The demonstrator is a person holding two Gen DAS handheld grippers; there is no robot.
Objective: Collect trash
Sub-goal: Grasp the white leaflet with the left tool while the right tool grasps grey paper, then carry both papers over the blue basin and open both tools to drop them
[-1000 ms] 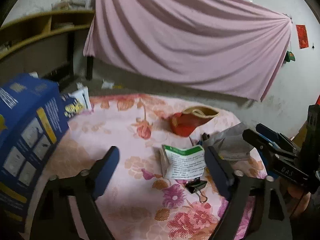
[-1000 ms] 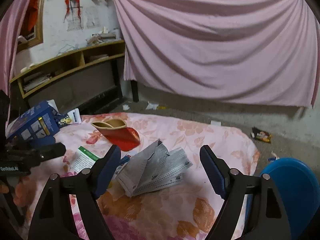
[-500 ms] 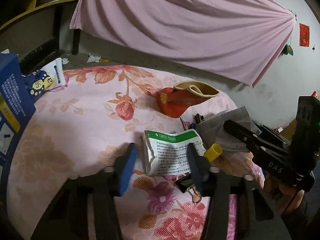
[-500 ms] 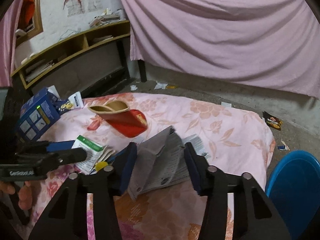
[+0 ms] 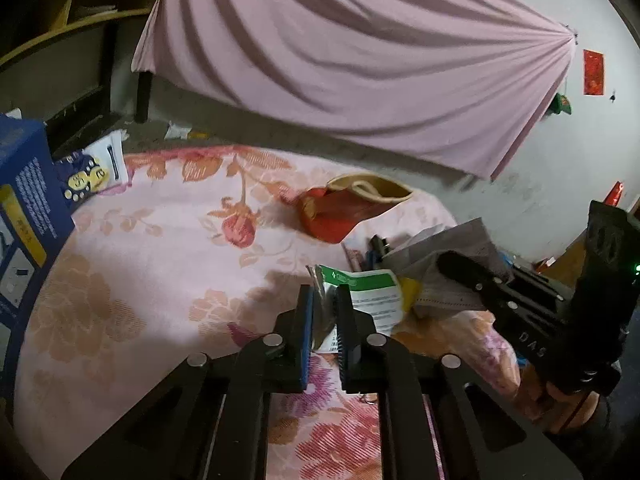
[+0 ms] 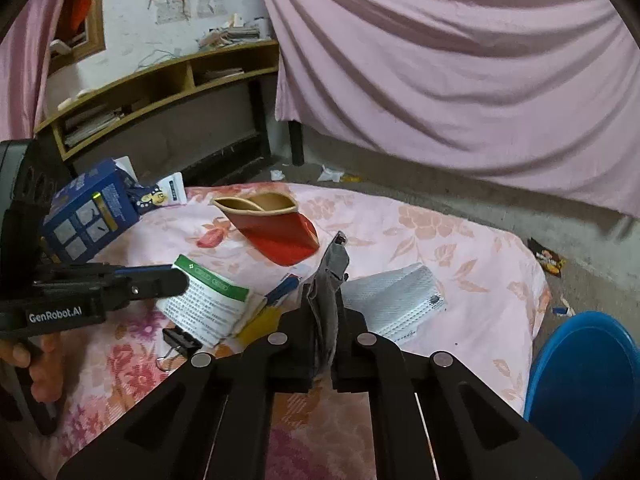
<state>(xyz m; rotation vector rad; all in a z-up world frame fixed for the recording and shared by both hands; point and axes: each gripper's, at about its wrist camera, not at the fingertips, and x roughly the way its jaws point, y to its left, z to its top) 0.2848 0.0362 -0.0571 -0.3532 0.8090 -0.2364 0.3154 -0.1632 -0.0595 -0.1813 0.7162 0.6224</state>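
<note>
My left gripper (image 5: pixel 325 304) is shut on the edge of a white packet with a green top (image 5: pixel 370 294), which lies on the pink floral tablecloth (image 5: pixel 160 280). The packet also shows in the right wrist view (image 6: pixel 208 304). My right gripper (image 6: pixel 325 316) is shut on a grey crumpled wrapper (image 6: pixel 330 280) that stands up between its jaws. The right gripper (image 5: pixel 472 276) shows from the side in the left wrist view, and the left gripper (image 6: pixel 160 282) shows in the right wrist view.
A red and cream paper pouch (image 6: pixel 276 228), a blue box (image 6: pixel 86 216), a snack packet (image 5: pixel 92 168), a black binder clip (image 6: pixel 180 340) and a yellow piece (image 6: pixel 260 324) lie on the table. A blue bin (image 6: pixel 584 392) stands at the right. Scraps lie on the floor.
Both grippers have gone from wide open to shut: the left on the green-topped packet, the right on the grey wrapper. Both moved down and forward toward the table.
</note>
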